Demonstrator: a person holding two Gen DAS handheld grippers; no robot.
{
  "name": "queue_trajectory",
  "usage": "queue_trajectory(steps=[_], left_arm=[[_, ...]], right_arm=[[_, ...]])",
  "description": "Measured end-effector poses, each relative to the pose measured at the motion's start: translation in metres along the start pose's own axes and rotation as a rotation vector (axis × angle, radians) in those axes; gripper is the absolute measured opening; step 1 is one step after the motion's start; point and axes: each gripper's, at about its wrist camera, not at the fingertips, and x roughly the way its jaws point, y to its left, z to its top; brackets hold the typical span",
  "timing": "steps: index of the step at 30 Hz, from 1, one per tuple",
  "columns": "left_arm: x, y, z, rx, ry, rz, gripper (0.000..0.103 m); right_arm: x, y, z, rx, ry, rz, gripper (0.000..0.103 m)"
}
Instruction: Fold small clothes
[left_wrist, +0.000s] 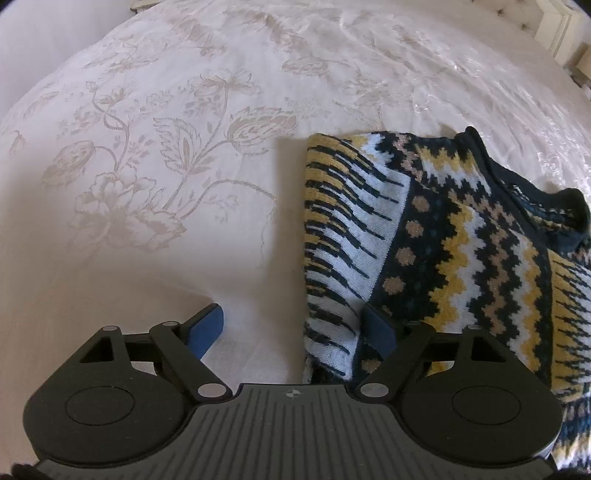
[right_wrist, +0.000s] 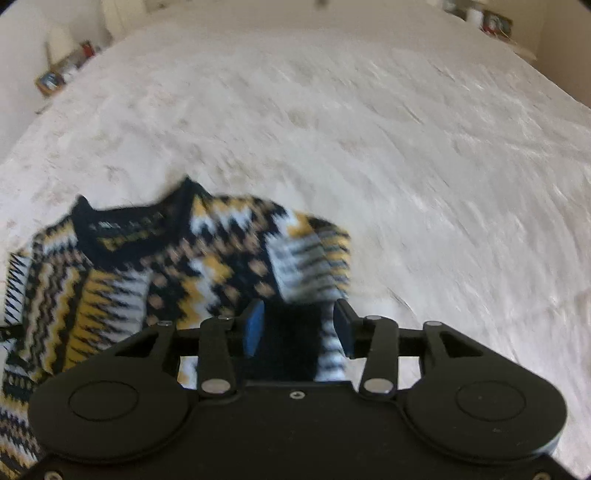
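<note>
The sweater (left_wrist: 461, 236), a knit in navy, mustard, white and tan zigzag bands, lay on the bed (left_wrist: 147, 184), whose cover was pale with a faint floral print. In the left wrist view the sweater occupied the right half of the frame. Its dark ribbed collar (left_wrist: 546, 206) sat toward the upper right. A folded sleeve panel with striped teeth ran down the sweater's left edge.

The left tool (left_wrist: 295, 328) was released, with its jaws spread wide. One blue-padded finger (left_wrist: 207, 328) stood over bare bed cover, just left of the sweater's edge. The other finger (left_wrist: 376, 328) was over the knit. The sweater's left edge lay between the two fingers. Neither pad visibly pressed on the fabric.

In the right wrist view, which was blurred, the sweater (right_wrist: 147, 277) filled the lower left of the frame. The collar (right_wrist: 129, 225) lay toward the upper edge of the garment. A striped sleeve panel (right_wrist: 314, 258) lay along the sweater's right side.

The right tool (right_wrist: 299, 328) was partly spread. A dark and striped portion of the knit (right_wrist: 332, 354) lay in the gap between its fingers. The pads stood clear of the fabric on both sides, so this tool was released and grasped nothing.

Small items (right_wrist: 62, 70) stood beyond the far left edge of the bed, too blurred to identify.
</note>
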Motion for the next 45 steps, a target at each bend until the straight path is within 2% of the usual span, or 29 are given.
queue_trajectory(steps=[4, 6, 9, 13, 14, 16, 19, 23, 25, 28, 45], left_arm=[[0.002, -0.003, 0.001, -0.001, -0.002, 0.002, 0.084], [0.001, -0.002, 0.000, 0.000, -0.002, 0.001, 0.084], [0.002, -0.002, 0.000, -0.001, -0.001, 0.001, 0.085], [0.002, -0.001, 0.000, 0.001, -0.003, -0.005, 0.086], [0.001, 0.000, 0.000, 0.004, -0.005, -0.011, 0.087], [-0.001, 0.001, 0.000, 0.012, -0.008, -0.023, 0.087], [-0.009, 0.004, -0.002, 0.029, -0.011, -0.035, 0.088], [-0.025, 0.008, -0.015, 0.044, -0.009, -0.051, 0.090], [-0.033, 0.008, -0.025, 0.047, -0.004, -0.057, 0.095], [-0.045, 0.009, -0.045, 0.060, 0.008, -0.066, 0.095], [-0.094, 0.011, -0.167, 0.158, 0.122, -0.123, 0.095]], right_arm=[[0.027, 0.004, 0.013, -0.037, 0.022, 0.047, 0.059], [0.045, 0.000, 0.020, -0.042, 0.056, 0.013, 0.059], [0.066, -0.014, 0.025, 0.034, 0.096, -0.006, 0.058], [0.063, -0.013, 0.025, 0.048, 0.081, -0.017, 0.060], [0.059, -0.010, 0.023, 0.039, 0.073, -0.017, 0.063], [0.052, -0.008, 0.018, 0.030, 0.063, -0.014, 0.086], [0.039, -0.010, 0.006, 0.051, 0.067, 0.030, 0.103], [0.019, -0.013, -0.014, 0.058, 0.071, 0.059, 0.103], [0.009, -0.014, -0.027, 0.046, 0.061, 0.058, 0.103], [-0.004, -0.015, -0.047, 0.031, 0.068, 0.070, 0.103], [-0.059, -0.010, -0.176, -0.018, 0.247, 0.211, 0.103]])
